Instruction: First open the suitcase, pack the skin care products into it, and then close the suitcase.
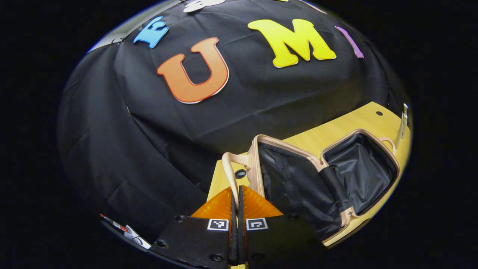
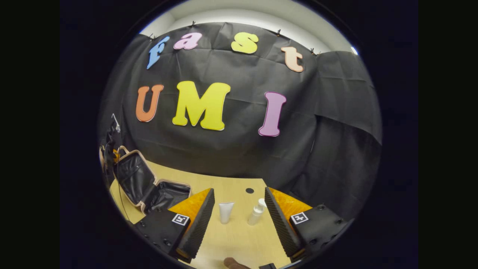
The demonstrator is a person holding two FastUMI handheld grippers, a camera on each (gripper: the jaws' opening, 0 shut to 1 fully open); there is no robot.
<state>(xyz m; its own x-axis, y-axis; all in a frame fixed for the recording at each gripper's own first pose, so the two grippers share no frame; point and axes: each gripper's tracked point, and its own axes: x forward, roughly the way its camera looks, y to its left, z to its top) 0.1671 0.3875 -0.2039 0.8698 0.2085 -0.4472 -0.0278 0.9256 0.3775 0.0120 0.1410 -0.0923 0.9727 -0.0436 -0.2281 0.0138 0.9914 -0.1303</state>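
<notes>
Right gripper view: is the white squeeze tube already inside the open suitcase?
No, the white squeeze tube stands on the wooden table, apart from the open suitcase.

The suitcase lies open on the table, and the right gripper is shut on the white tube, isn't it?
Not quite. The suitcase does lie open on the table, but in the right gripper view the right gripper is open, and the tube stands untouched between its fingers, beside a pump bottle.

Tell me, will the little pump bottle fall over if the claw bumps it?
Probably. The pump bottle is tall and narrow, standing upright on the table, so a sideways nudge could tip it. It looks like smooth plastic, likely light, perhaps slippery. The open right claw should close gently.
</notes>
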